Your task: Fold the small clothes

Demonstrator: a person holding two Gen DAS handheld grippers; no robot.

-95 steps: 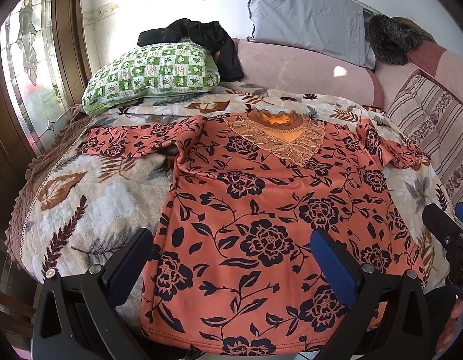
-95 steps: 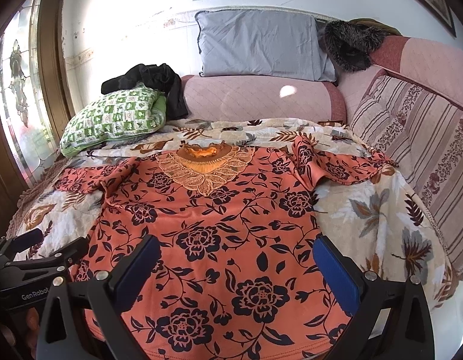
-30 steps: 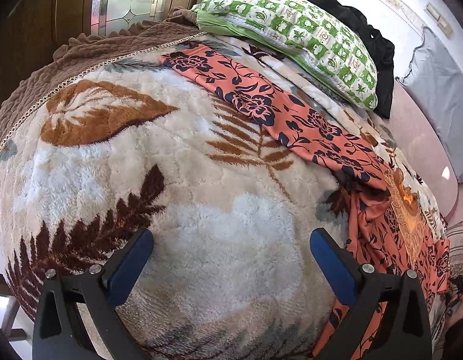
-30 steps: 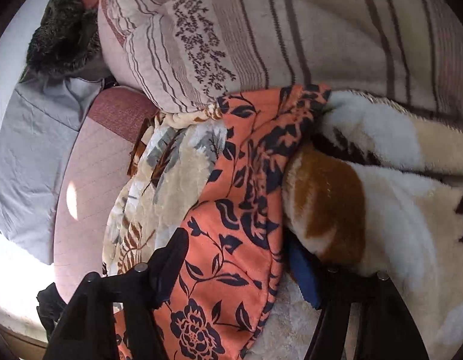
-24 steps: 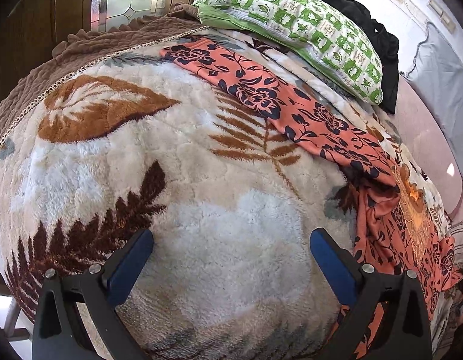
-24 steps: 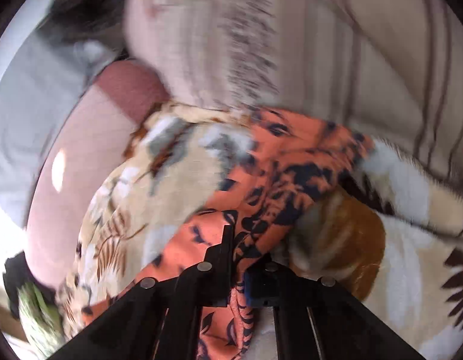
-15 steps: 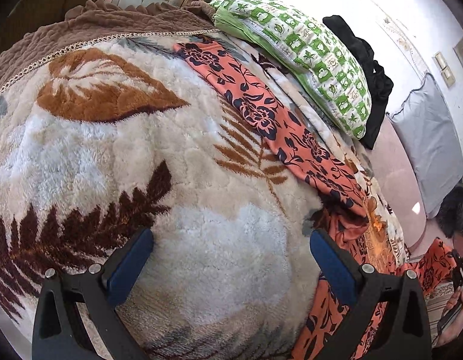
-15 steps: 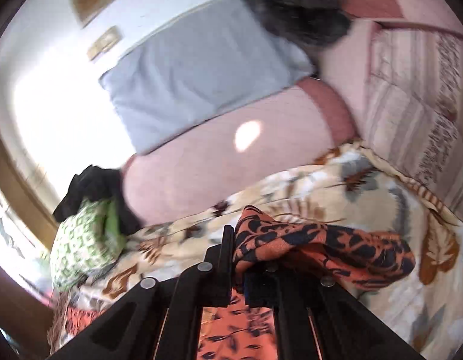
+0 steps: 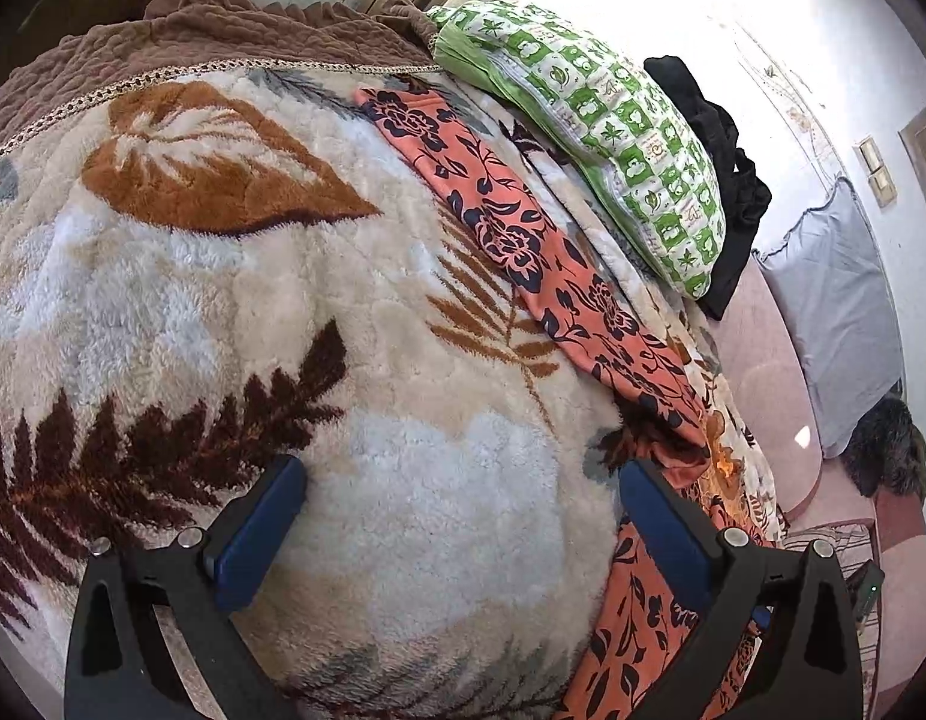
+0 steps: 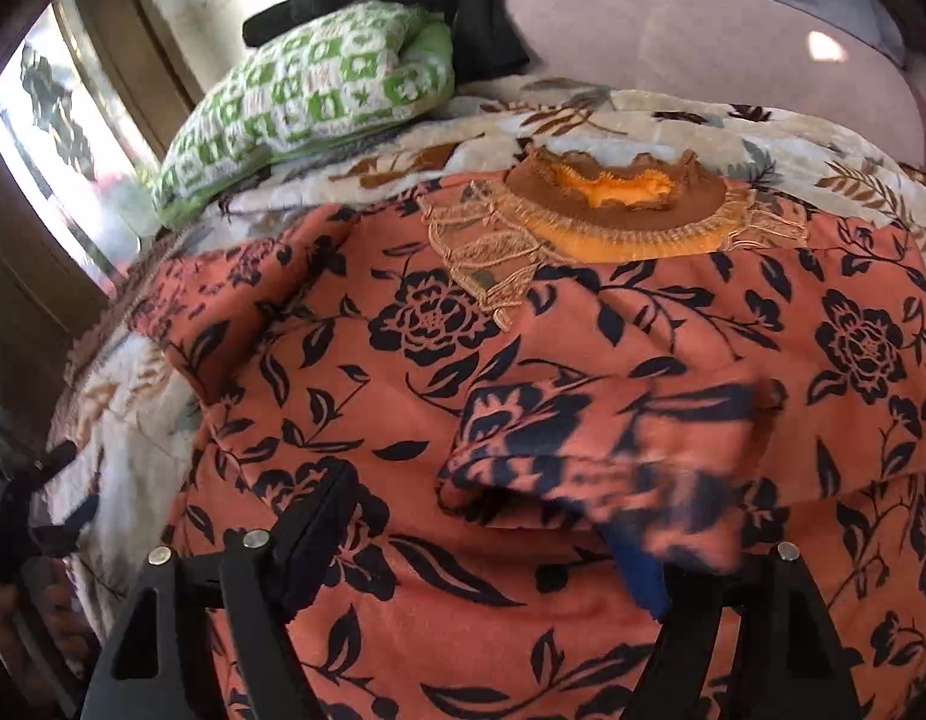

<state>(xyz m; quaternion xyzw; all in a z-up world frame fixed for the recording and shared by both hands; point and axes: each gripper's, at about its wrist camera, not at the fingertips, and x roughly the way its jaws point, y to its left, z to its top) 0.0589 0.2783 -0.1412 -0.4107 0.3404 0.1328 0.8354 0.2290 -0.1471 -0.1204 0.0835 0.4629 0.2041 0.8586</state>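
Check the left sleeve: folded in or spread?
Spread: the left sleeve lies stretched flat across the leaf-print blanket beside the green pillow.

I'm seeing open plush blanket [image 9: 403, 480] lying between my left gripper's [image 9: 457, 531] spread fingers, at lower centre of the left view. Toward the upper right, the orange sleeve [image 9: 511, 240] is crossing the way, with the green pillow [image 9: 613, 138] crowding just beyond it.

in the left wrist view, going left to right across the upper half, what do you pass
leaf-print blanket → orange floral sleeve → green checked pillow → black clothes → grey pillow
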